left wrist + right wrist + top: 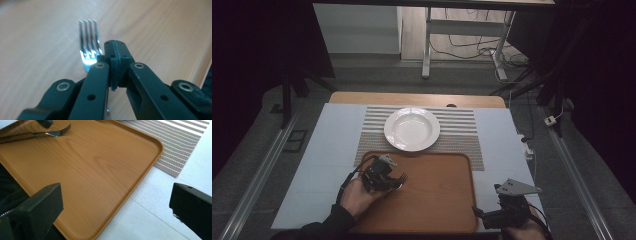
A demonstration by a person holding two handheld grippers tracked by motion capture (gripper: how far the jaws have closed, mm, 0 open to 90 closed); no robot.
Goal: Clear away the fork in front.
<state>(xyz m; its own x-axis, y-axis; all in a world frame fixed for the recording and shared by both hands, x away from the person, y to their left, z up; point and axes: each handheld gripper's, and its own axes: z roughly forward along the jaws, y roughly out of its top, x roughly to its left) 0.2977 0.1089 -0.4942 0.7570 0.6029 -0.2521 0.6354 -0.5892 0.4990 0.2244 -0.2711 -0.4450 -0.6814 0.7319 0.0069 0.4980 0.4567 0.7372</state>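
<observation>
Dim room, grey floor with rails either side, white desk frame (pixel 428 45) and loose cables behind the bench (pixel 337 97). Bench is wood-edged, covered by a pale blue-white sheet (pixel 327 145); a striped placemat (pixel 462 125) lies across the middle of it. Left side: left gripper (pixel 398 181) sits over the near-left part of the wooden tray (pixel 437 200), clenched, jaws pressed together in the left gripper view, with the fork (pixel 88 42) right beside them, tines pointing away; whether the jaws actually pinch the fork I cannot tell. In the right gripper view the fork lies low over the tray's far corner, wooden handle, tines flat. Centre: white deep plate (pixel 412 128) on the placemat, just behind the tray's far edge, nothing in it. Tray overlaps the placemat's near edge. Right side: right gripper (pixel 477 212) at the tray's near-right corner, released, jaws wide apart, holding nothing.
</observation>
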